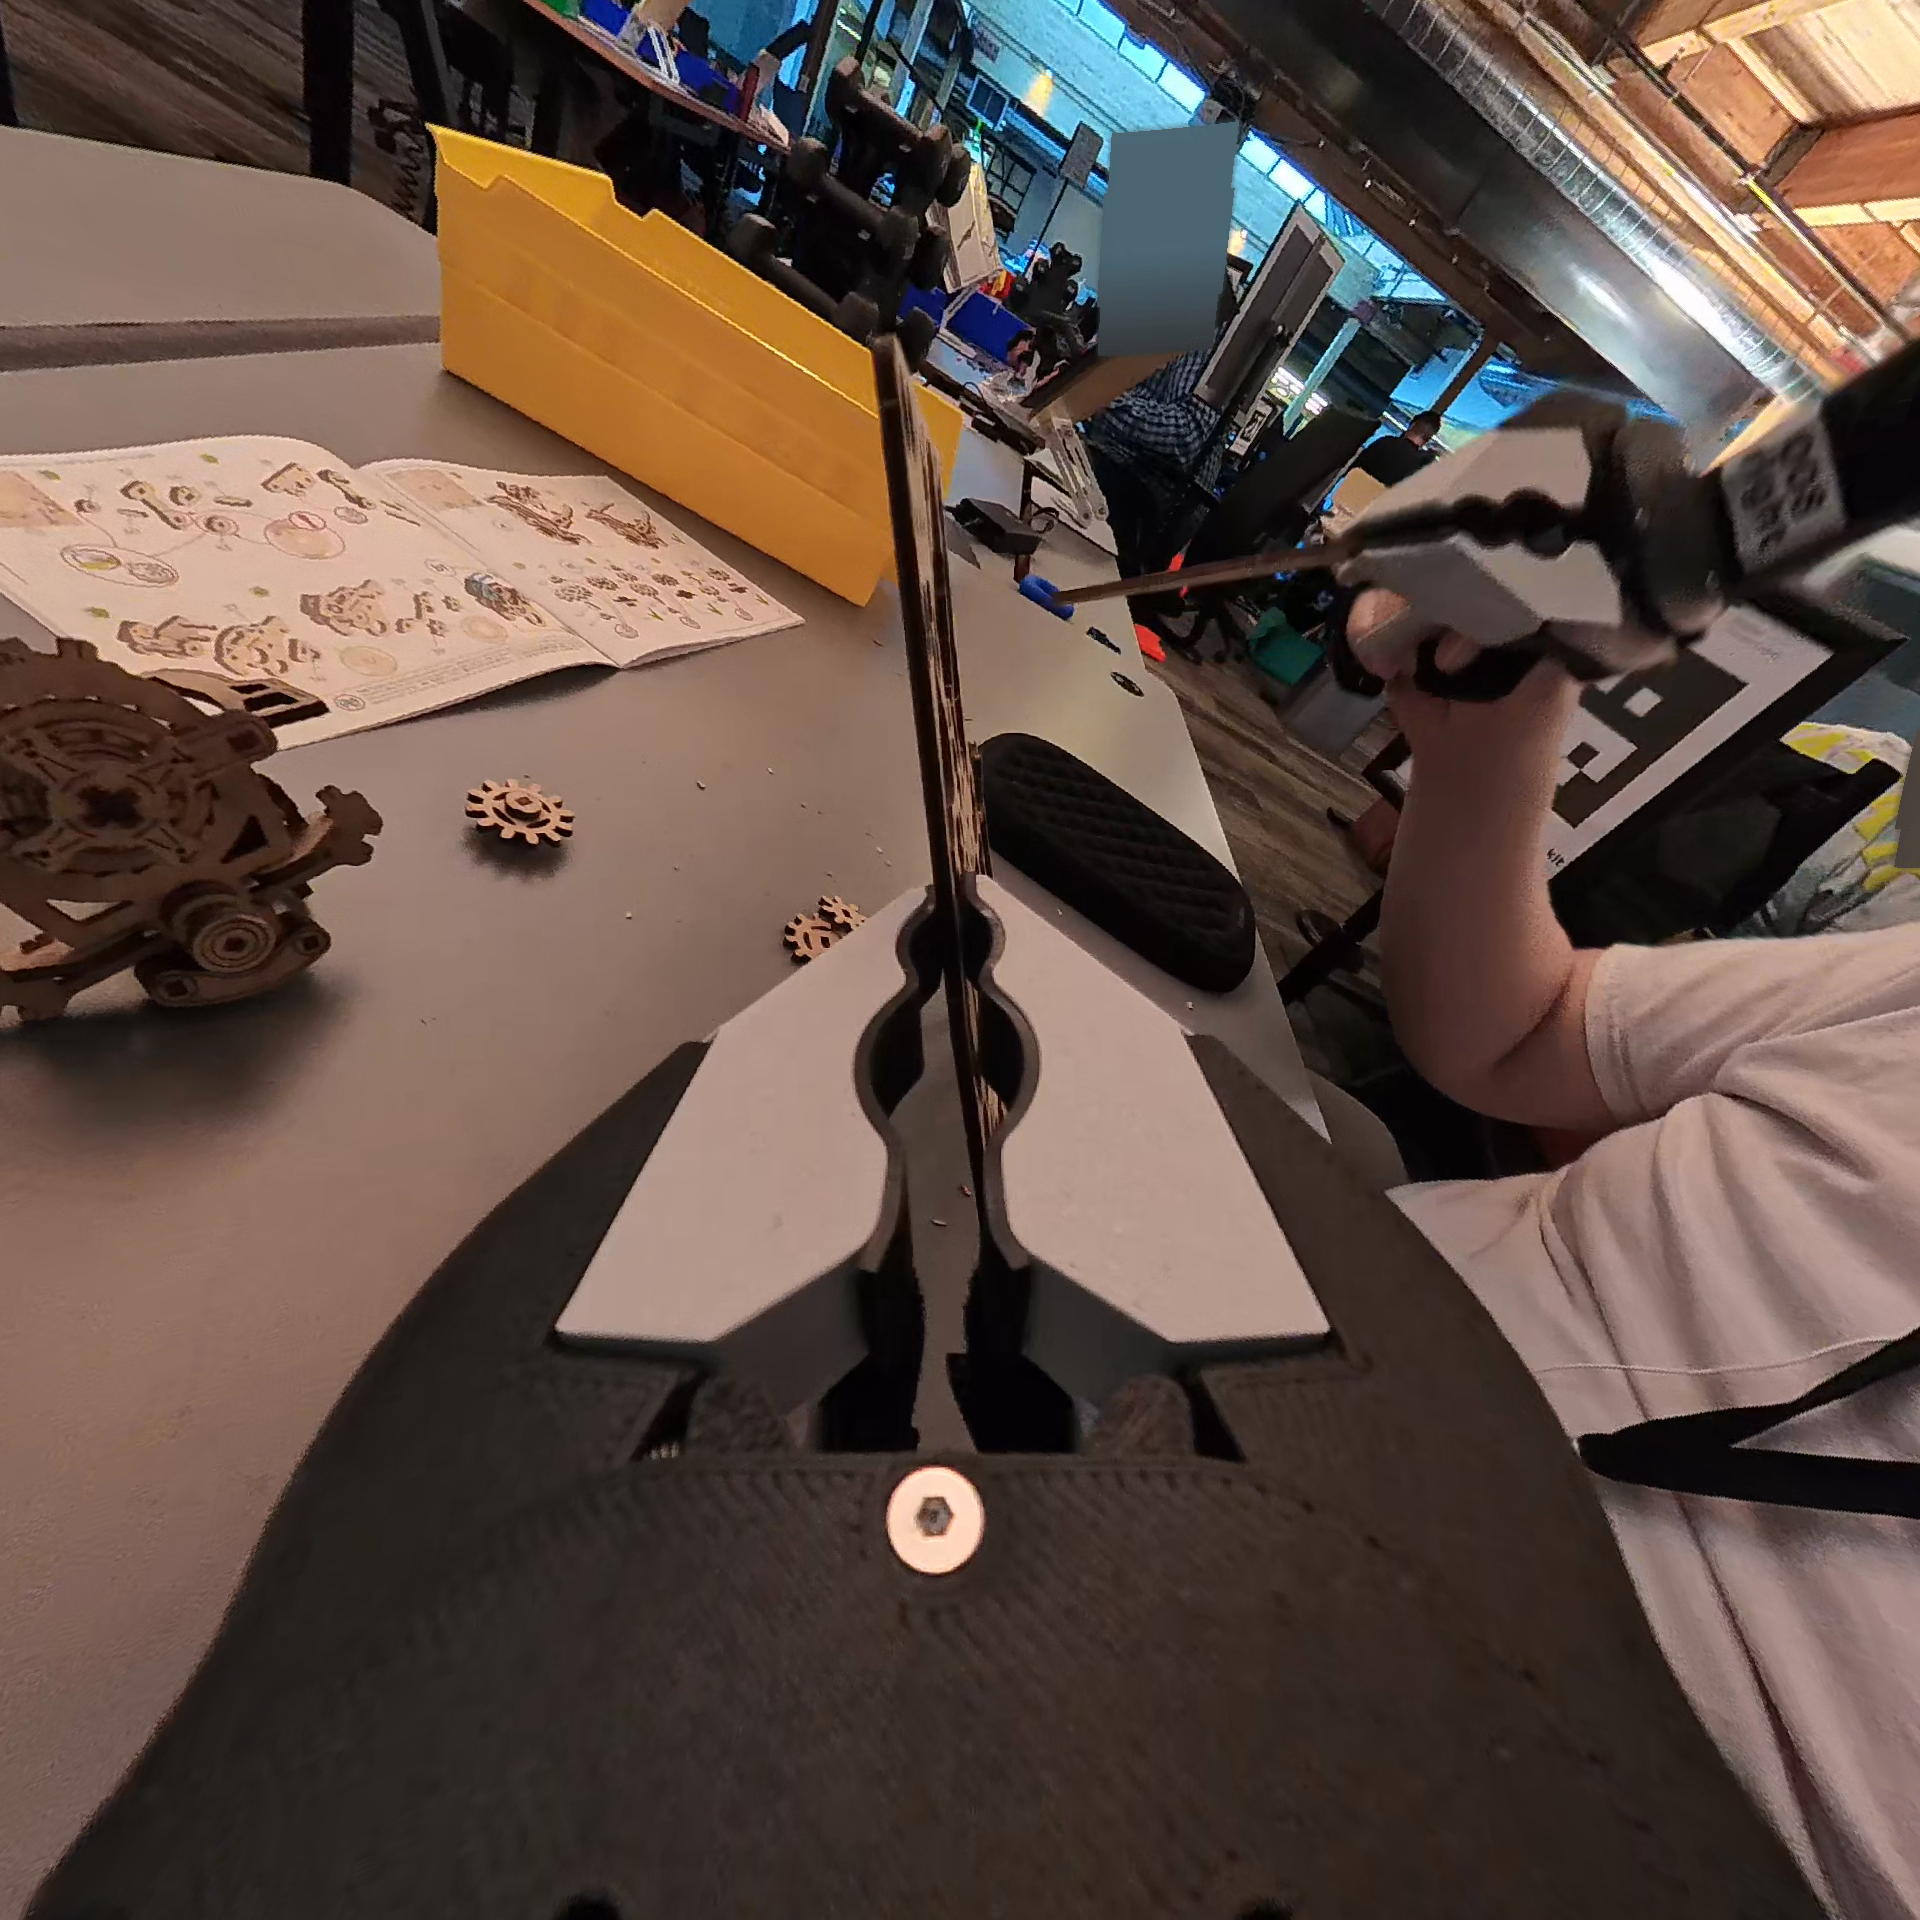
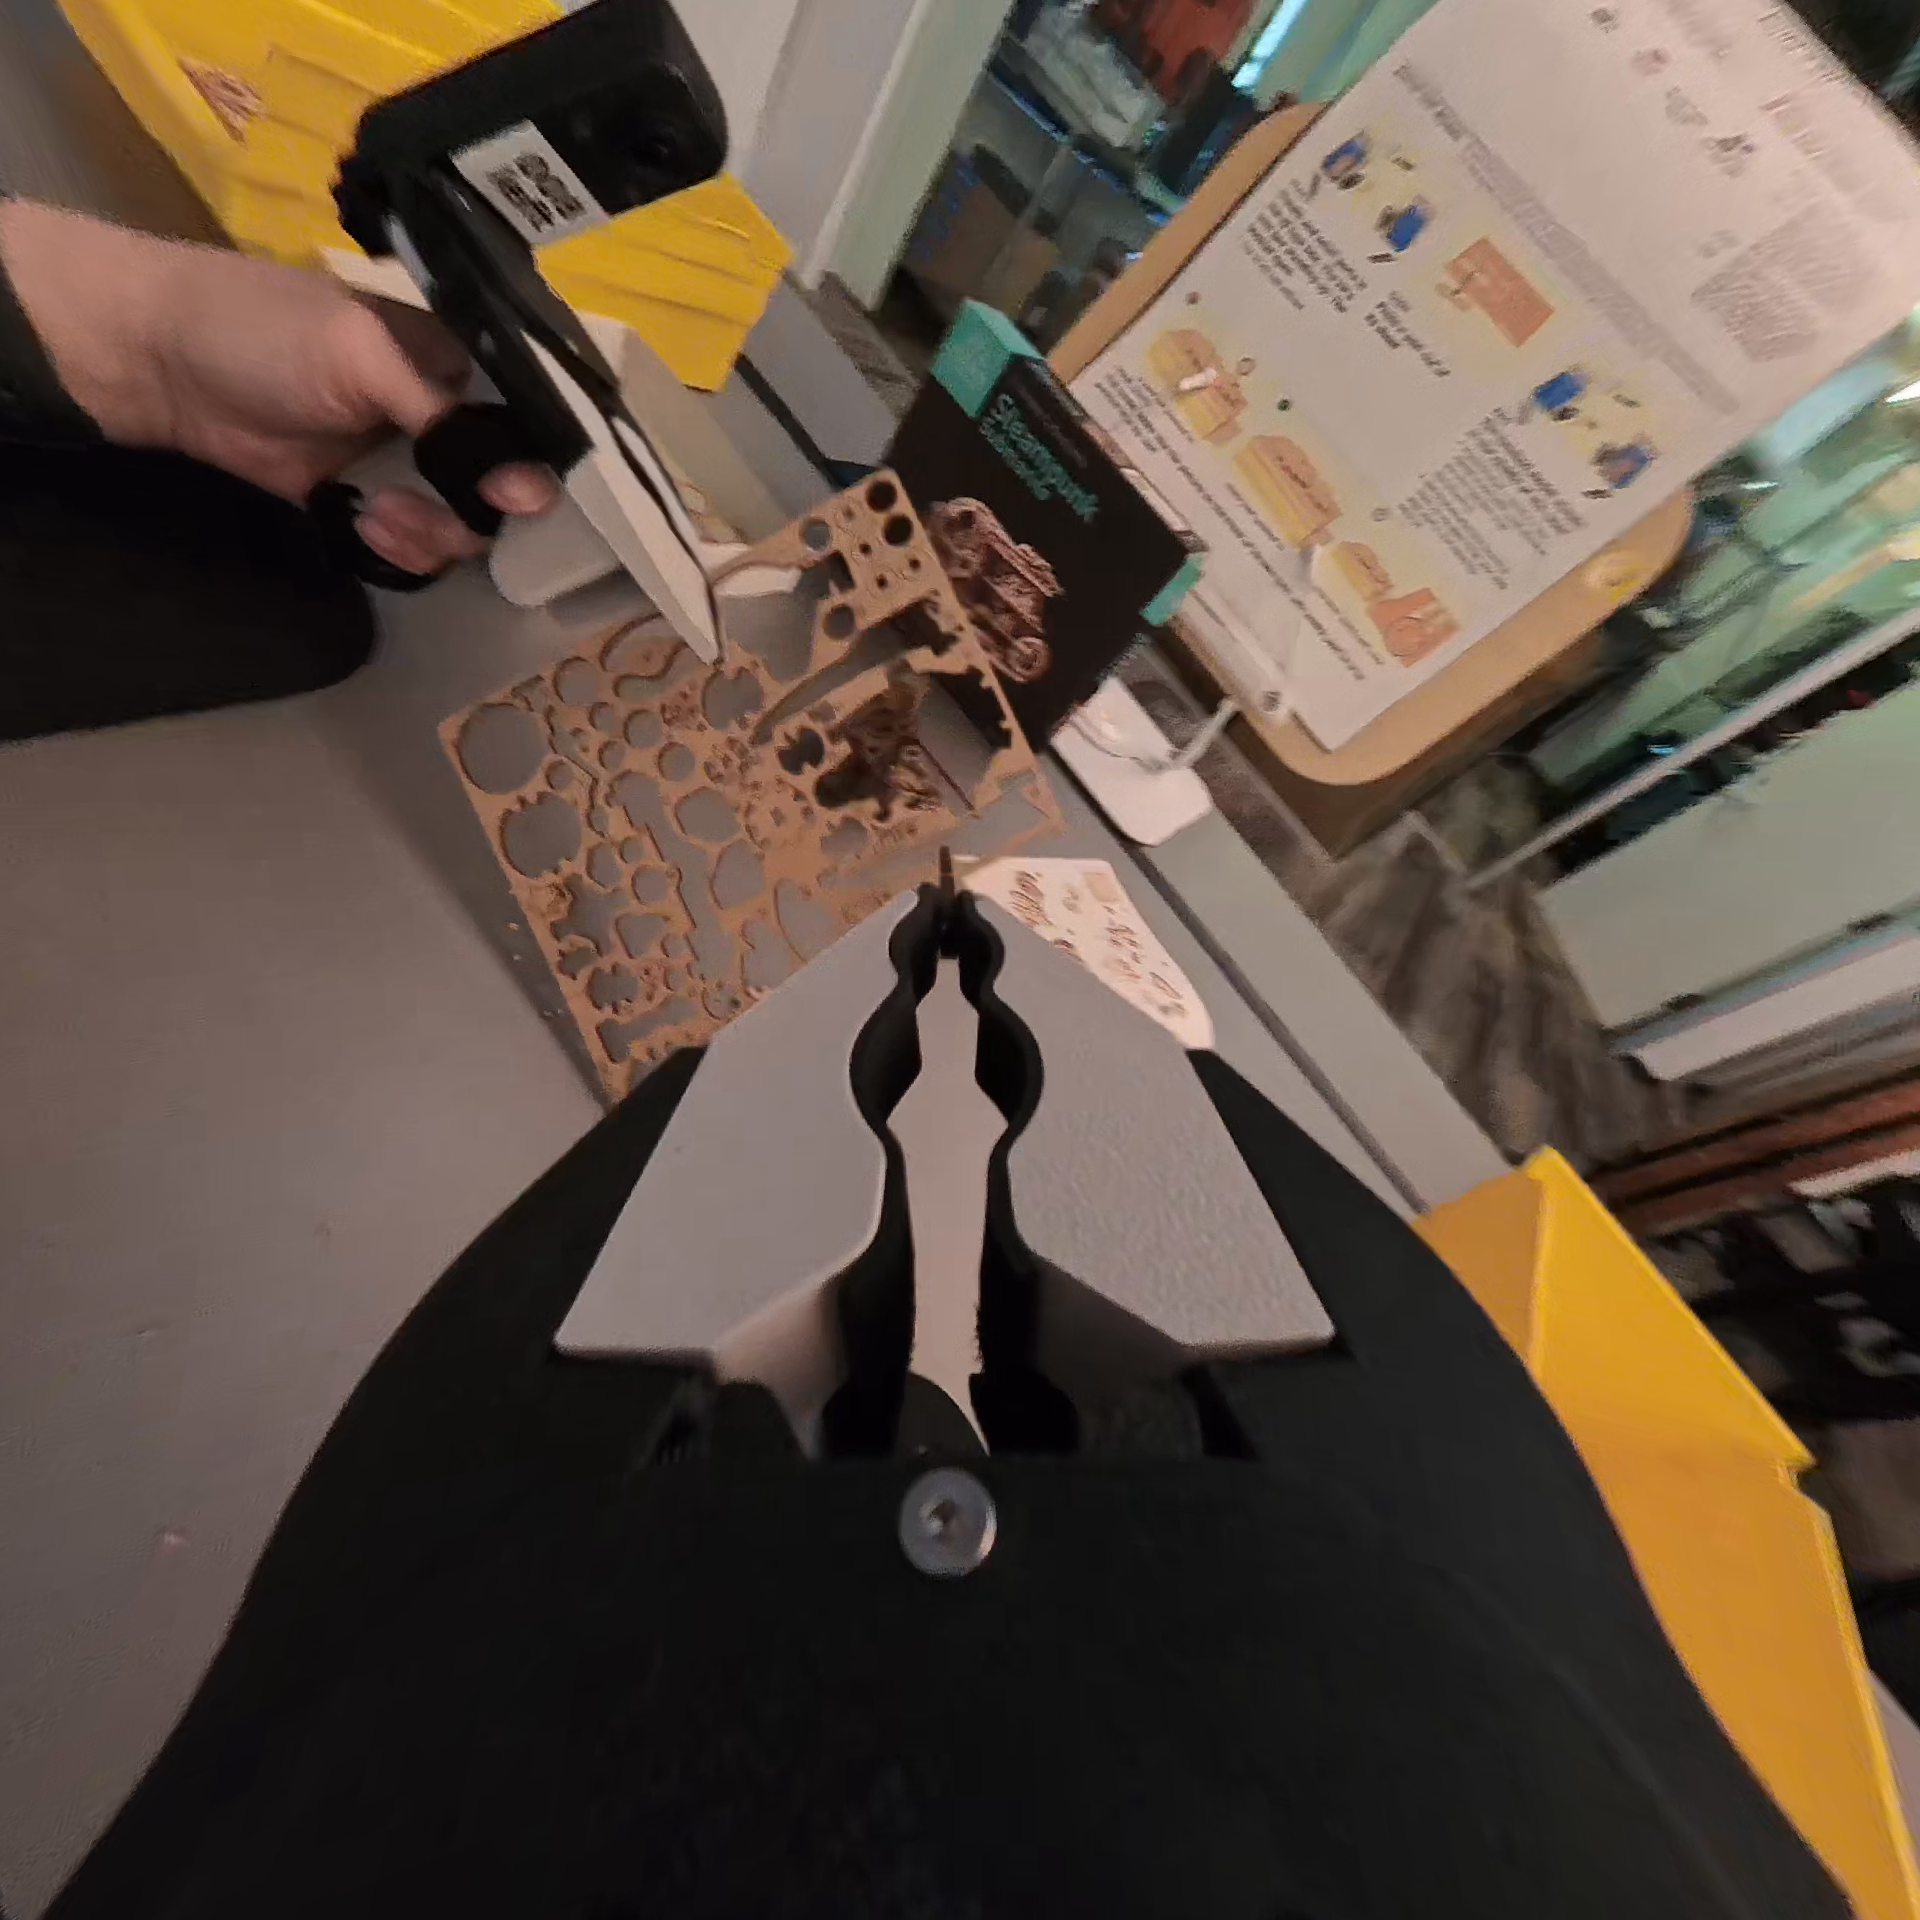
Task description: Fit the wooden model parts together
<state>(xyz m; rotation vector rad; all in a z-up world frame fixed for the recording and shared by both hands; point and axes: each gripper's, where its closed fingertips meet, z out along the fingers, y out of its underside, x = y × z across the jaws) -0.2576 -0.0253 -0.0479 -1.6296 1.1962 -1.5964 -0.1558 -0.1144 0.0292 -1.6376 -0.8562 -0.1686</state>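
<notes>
Between L gripper (image 1: 948,935) tips, wooden sheet (image 1: 930,644) edge-on

— What kind of room is this?

— A big workshop. A grey table (image 1: 644,1049) fills the front, with a yellow bin (image 1: 665,343) on it.

— And overhead?

— Wooden ceiling beams (image 1: 1766,94) and a silver air duct (image 1: 1538,177). Daylight comes in through high windows (image 1: 1122,62) at the far end.

— The floor?

— Dark wood planks (image 1: 1268,748) beside the table.

— Anything else back there?

— More worktables (image 1: 665,62) with clutter, and a board with black and white squares (image 1: 1662,727) leaning to the right.
</notes>
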